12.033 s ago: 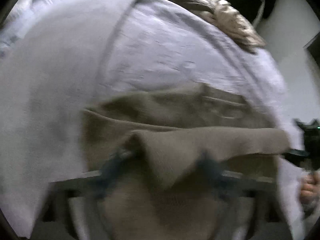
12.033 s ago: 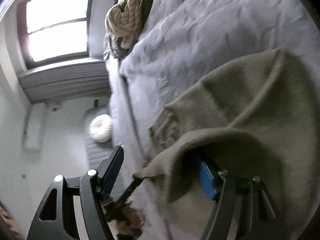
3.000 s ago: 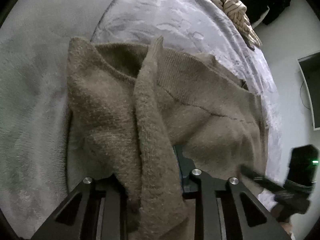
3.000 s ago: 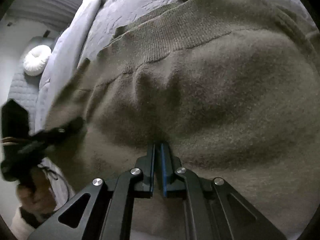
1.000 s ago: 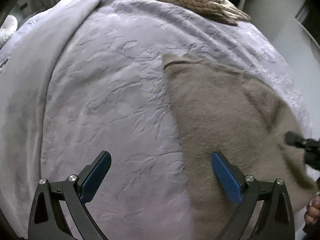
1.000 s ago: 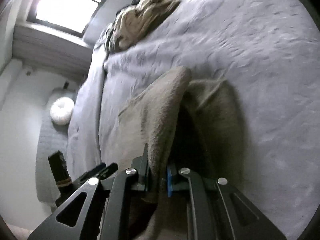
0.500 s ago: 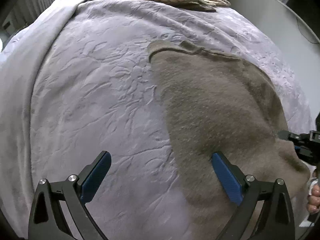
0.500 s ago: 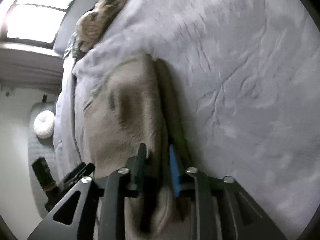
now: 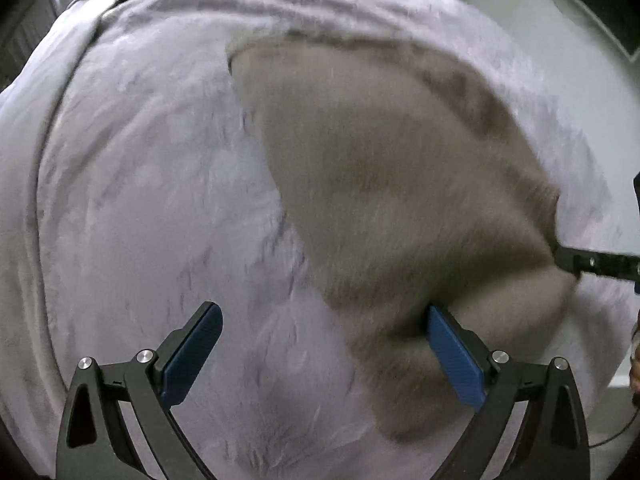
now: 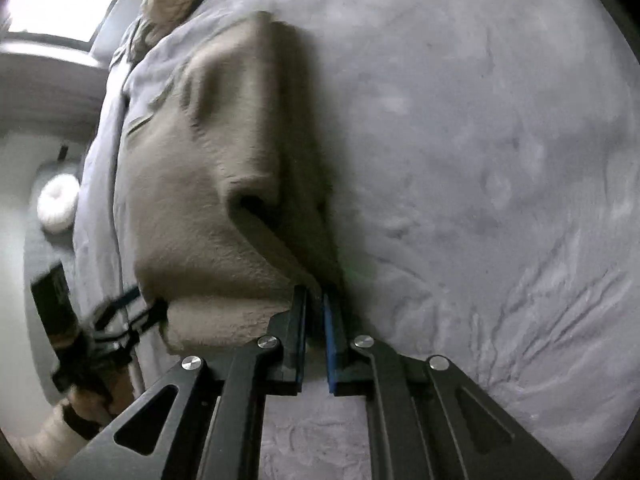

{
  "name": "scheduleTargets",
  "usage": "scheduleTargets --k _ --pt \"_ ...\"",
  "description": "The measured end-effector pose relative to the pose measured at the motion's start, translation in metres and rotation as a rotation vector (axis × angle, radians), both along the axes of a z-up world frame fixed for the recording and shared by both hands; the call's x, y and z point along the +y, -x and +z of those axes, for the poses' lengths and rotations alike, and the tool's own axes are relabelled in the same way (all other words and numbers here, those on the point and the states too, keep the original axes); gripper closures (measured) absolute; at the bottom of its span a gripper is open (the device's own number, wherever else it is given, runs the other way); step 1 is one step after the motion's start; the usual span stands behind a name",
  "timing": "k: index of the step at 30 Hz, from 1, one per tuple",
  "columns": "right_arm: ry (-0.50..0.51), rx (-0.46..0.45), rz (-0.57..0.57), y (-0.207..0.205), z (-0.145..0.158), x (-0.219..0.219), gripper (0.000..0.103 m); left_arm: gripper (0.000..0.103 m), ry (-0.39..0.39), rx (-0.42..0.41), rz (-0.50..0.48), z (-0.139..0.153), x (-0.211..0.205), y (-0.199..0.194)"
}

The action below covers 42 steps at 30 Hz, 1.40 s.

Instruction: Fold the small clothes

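Taupe knit sweater (image 9: 400,184) lies folded on the bed (image 9: 152,184), over a grey embossed bedspread; in the left wrist view it takes up the right half of the surface, edges blurred.

Left claw (image 9: 320,344): jaws spread wide, nothing clamped. Its right blue pad (image 9: 454,358) sits at the near edge of the sweater, its left pad over bare bedspread. Whether the right pad actually touches the knit is hard to judge through the blur.

Right claw (image 10: 315,328): jaws have just been closing and now stand pressed nearly together, a thin layer of the sweater (image 10: 208,184) apparently between the pads at the garment's near right corner. A fold of knit bulges up just ahead of the fingertips, with a dark opening under the top layer.

Right wrist view also shows the left claw at the sweater's near left corner, held by a person's hand (image 10: 86,400).

Heap of other clothes (image 10: 176,4) at the far end of the bed. White round cushion (image 10: 58,208) on the floor beside the bed.
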State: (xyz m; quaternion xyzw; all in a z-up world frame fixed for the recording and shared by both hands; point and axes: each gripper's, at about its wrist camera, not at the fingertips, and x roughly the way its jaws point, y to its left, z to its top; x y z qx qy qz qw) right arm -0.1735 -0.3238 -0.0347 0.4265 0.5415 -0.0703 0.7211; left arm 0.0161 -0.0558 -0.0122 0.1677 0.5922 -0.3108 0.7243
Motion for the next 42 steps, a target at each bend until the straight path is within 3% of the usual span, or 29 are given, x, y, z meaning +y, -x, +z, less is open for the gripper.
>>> scheduleTargets --k 6,7,10,12,16,20,23,25,34,42 --pt "0.095 0.031 0.053 0.000 0.014 0.010 0.091 0.002 -0.002 0.041 0.025 -0.009 0.012 0.009" --pt "0.110 0.041 0.048 0.000 0.017 0.011 0.086 0.002 -0.006 0.038 0.028 -0.007 0.013 0.009" --pt "0.153 0.042 -0.003 0.009 0.033 0.008 0.085 0.002 -0.014 0.028 0.034 -0.003 0.014 0.009" --pt "0.208 0.007 -0.025 0.013 0.053 0.009 0.085 0.002 -0.018 0.023 0.040 0.001 0.016 0.014" --pt "0.190 -0.099 0.034 0.007 0.077 0.025 0.085 0.002 -0.022 0.023 0.054 0.002 0.022 0.015" --pt "0.208 -0.019 0.141 -0.007 0.053 0.046 0.086 0.002 -0.027 0.030 0.068 -0.002 0.023 0.017" --pt "0.155 0.040 0.102 -0.008 0.027 0.041 0.086 0.002 -0.032 0.032 0.082 -0.001 0.023 0.018" --pt "0.124 0.025 0.058 0.000 0.030 0.034 0.086 0.002 -0.033 0.031 0.084 0.000 0.023 0.019" --pt "0.155 -0.001 0.039 -0.001 0.057 0.031 0.082 0.002 -0.041 0.026 0.110 0.001 0.022 0.022" --pt "0.151 -0.024 0.005 0.003 0.062 0.029 0.082 0.002 -0.057 0.013 0.117 0.008 0.031 0.021"
